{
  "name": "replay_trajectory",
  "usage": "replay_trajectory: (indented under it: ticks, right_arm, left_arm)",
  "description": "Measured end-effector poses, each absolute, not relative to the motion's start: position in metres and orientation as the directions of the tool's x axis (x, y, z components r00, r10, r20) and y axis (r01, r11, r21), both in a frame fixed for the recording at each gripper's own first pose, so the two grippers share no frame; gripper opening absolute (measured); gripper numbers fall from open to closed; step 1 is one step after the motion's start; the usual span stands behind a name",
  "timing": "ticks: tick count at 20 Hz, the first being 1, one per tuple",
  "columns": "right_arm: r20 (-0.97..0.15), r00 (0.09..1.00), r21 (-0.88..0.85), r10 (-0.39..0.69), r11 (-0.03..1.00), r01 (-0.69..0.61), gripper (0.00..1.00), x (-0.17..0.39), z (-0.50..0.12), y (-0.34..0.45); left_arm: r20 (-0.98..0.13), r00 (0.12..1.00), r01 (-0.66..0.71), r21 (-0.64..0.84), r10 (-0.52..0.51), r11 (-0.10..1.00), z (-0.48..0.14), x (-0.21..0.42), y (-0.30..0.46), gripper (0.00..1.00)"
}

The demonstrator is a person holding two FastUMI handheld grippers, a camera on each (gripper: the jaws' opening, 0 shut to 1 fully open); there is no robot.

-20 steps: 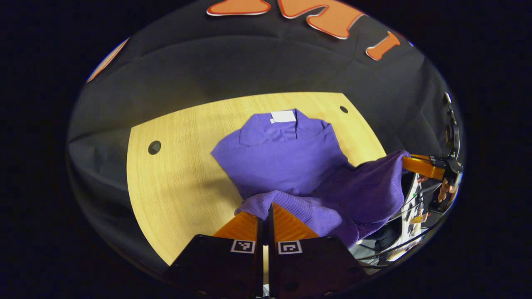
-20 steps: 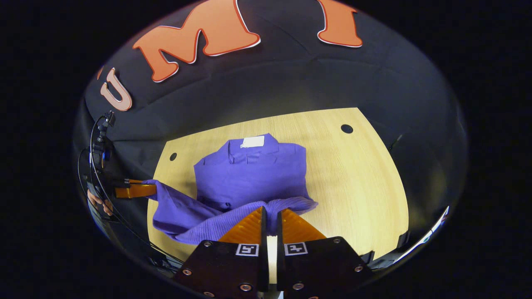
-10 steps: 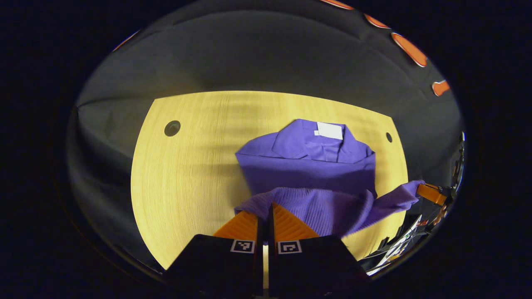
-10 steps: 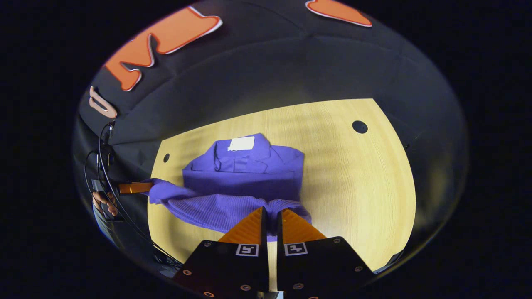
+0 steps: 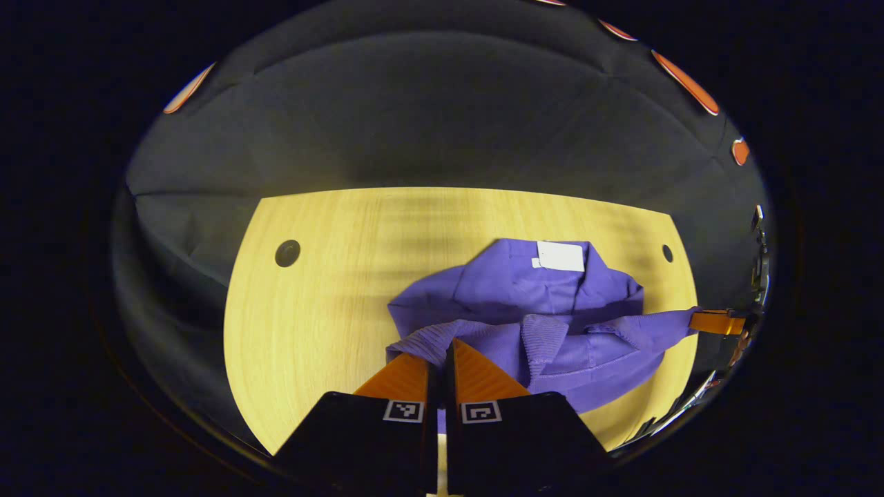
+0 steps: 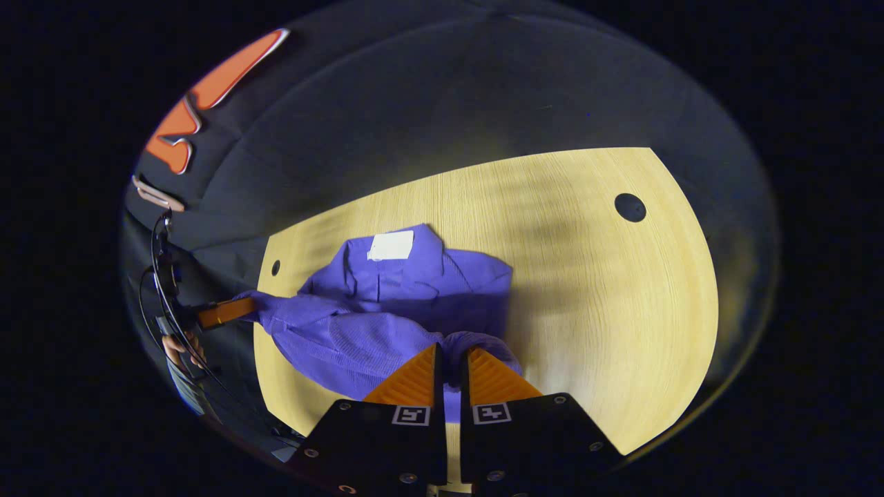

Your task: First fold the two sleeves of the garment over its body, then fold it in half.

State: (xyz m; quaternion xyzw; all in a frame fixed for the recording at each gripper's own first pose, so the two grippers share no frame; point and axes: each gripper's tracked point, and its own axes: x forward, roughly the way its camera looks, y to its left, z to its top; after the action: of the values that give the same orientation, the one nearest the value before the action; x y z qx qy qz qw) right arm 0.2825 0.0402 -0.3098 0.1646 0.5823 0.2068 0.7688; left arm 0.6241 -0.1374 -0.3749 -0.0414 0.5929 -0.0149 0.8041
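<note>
A purple garment (image 5: 525, 317) lies on the wooden table (image 5: 324, 290), sleeves folded in, with a white label (image 5: 561, 256) at its collar. My left gripper (image 5: 442, 346) is shut on the ribbed hem at one corner. My right gripper (image 6: 450, 353) is shut on the hem's other corner and appears far right in the left gripper view as the right gripper (image 5: 715, 322). The lifted hem hangs over the garment (image 6: 387, 310) between them. The left gripper (image 6: 221, 313) shows at far left in the right gripper view, with a hand (image 6: 181, 348) below it.
The table has round holes (image 5: 287, 253), (image 5: 667, 252) near its far corners, and the hole (image 6: 630, 207) appears at right in the right gripper view. Black cloth wall (image 5: 428, 117) stands behind the table. Cables (image 6: 162, 276) run by the left gripper.
Both grippers have carried the lifted hem forward over the garment's body toward the collar. The hanging fabric between them now drapes over the lower half.
</note>
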Motion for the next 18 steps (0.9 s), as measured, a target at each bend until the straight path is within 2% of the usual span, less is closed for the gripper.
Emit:
replay_trajectory:
  ticks: [2,5,7,8,9,10,11,12,13,14,15,16,18]
  right_arm:
    - [-0.817,0.241,0.514,0.524,0.851,-0.107,0.08,0.303,-0.313,0.045]
    - [-0.792,0.304,0.546,0.529,0.837,-0.034,0.10,0.344,-0.313,0.051]
    - [-0.770,0.360,0.571,0.527,0.820,0.022,0.16,0.366,-0.309,0.052]
    - [-0.760,0.383,0.580,0.525,0.814,0.035,0.17,0.372,-0.305,0.047]
    - [-0.748,0.423,0.581,0.512,0.812,0.045,0.19,0.382,-0.304,0.043]
    - [-0.736,0.454,0.584,0.502,0.810,0.052,0.23,0.390,-0.300,0.042]
    - [-0.728,0.481,0.582,0.488,0.811,0.058,0.34,0.395,-0.296,0.035]
    - [-0.725,0.496,0.576,0.478,0.815,0.056,0.38,0.394,-0.292,0.028]
    - [-0.718,0.511,0.569,0.472,0.822,0.040,0.55,0.392,-0.287,0.024]
    - [-0.715,0.527,0.551,0.459,0.834,0.021,0.58,0.389,-0.284,0.019]
    - [-0.707,0.549,0.531,0.446,0.847,-0.004,0.46,0.387,-0.278,0.014]
    - [-0.701,0.570,0.505,0.430,0.863,-0.029,0.48,0.382,-0.272,0.013]
    - [-0.667,0.623,0.464,0.408,0.882,-0.082,0.60,0.375,-0.254,0.013]
  left_arm:
    - [-0.946,0.324,-0.041,-0.043,-0.027,0.998,-0.380,0.642,-0.136,0.06]
    - [-0.924,0.382,-0.081,-0.004,0.027,0.997,-0.383,0.669,-0.131,0.08]
    - [-0.884,0.462,-0.085,0.032,0.067,0.996,-0.372,0.688,-0.124,0.14]
    - [-0.856,0.507,-0.084,0.066,0.100,0.994,-0.364,0.698,-0.115,0.23]
    - [-0.819,0.556,-0.095,0.109,0.143,0.990,-0.354,0.709,-0.105,0.27]
    - [-0.792,0.586,-0.108,0.132,0.171,0.985,-0.345,0.713,-0.099,0.26]
    - [-0.779,0.603,-0.112,0.134,0.174,0.985,-0.339,0.715,-0.098,0.31]
    - [-0.783,0.602,-0.106,0.114,0.155,0.988,-0.335,0.709,-0.102,0.33]
    - [-0.787,0.603,-0.107,0.083,0.131,0.991,-0.329,0.702,-0.105,0.33]
    - [-0.789,0.607,-0.109,0.035,0.095,0.993,-0.327,0.697,-0.112,0.35]
    - [-0.782,0.620,-0.114,-0.003,0.069,0.993,-0.321,0.693,-0.116,0.47]
    - [-0.766,0.641,-0.112,-0.032,0.048,0.993,-0.314,0.690,-0.117,0.49]
    - [-0.732,0.680,-0.102,-0.036,0.043,0.994,-0.300,0.683,-0.117,0.69]
